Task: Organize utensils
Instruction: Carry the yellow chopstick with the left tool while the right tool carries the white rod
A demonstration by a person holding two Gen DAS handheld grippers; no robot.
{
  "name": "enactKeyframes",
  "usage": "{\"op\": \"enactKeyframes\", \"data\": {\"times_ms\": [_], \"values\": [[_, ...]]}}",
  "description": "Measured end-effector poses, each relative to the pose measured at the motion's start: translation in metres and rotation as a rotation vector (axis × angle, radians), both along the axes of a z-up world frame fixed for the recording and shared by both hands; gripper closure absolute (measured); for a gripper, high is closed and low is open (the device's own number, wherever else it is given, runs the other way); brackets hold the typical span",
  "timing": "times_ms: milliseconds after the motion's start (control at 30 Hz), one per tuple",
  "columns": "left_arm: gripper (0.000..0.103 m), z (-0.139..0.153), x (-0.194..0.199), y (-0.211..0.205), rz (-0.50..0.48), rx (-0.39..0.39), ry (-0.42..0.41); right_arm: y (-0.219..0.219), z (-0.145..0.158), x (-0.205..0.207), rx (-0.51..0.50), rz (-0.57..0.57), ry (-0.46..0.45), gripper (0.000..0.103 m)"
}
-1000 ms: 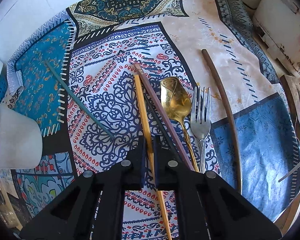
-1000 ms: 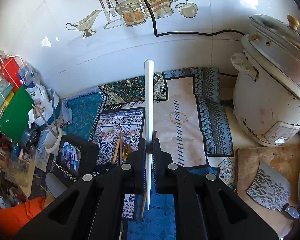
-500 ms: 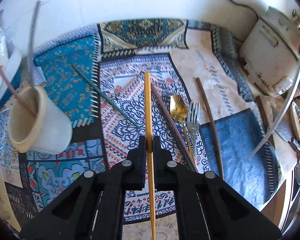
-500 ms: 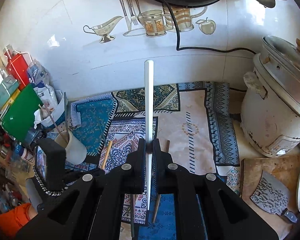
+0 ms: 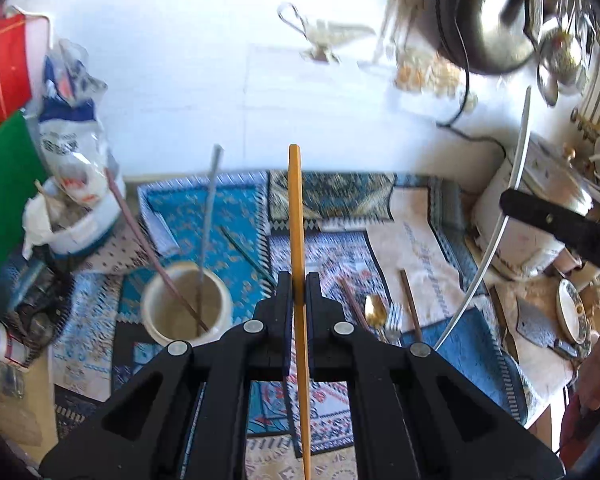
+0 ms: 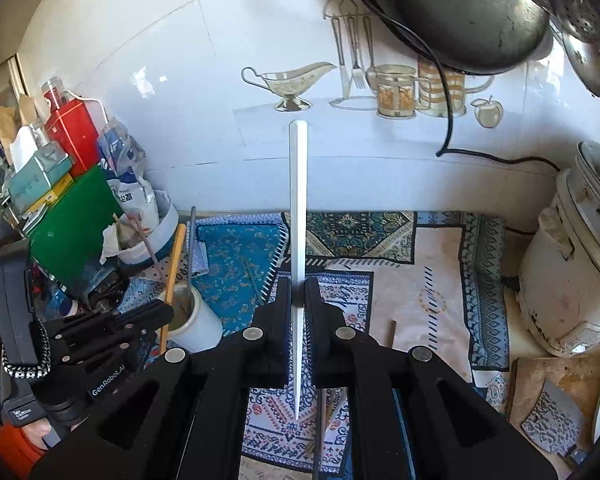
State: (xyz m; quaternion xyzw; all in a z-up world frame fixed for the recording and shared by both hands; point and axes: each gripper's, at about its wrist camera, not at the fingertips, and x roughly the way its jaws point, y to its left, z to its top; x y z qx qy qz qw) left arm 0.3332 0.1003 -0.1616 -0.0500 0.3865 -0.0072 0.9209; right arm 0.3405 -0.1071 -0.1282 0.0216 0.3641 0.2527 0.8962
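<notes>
black plastic jaws of the left gripper (image 5: 299, 294) are clamped tight on a long yellow-orange chopstick (image 5: 296, 216), held nearly upright above the desk. the right gripper (image 6: 298, 294) is likewise pinched shut on a slim white chopstick (image 6: 298, 208), tip pointing down. just beyond and left of the left gripper stands a cream ceramic holder cup (image 5: 186, 306) already carrying a grey chopstick (image 5: 208, 216) and a reddish one (image 5: 148, 248). further out, on the patterned blue cloth (image 5: 204, 216), a gold spoon (image 5: 374, 310), a silver fork (image 5: 394, 316), a brown chopstick (image 5: 410, 300) and a dark green chopstick (image 5: 244, 254) lie unsorted. this looks like the carry step: next, each stick must be lined over the cup mouth, lowered in, then released.
</notes>
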Motion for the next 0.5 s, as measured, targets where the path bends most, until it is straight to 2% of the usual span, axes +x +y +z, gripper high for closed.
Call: {"op": "enactKeyframes", "data": {"times_ms": [267, 500], "values": [[0.099, 0.038, 0.001, 0.052, 0.087, -0.014, -0.115, 0.050, 0.017, 0.003, 0.015, 0.062, -0.043, 0.097], [0.099, 0.052, 0.014, 0.089, 0.150, -0.033, -0.168, 0.090, 0.022, 0.010, 0.033, 0.104, -0.051, 0.097]]}}
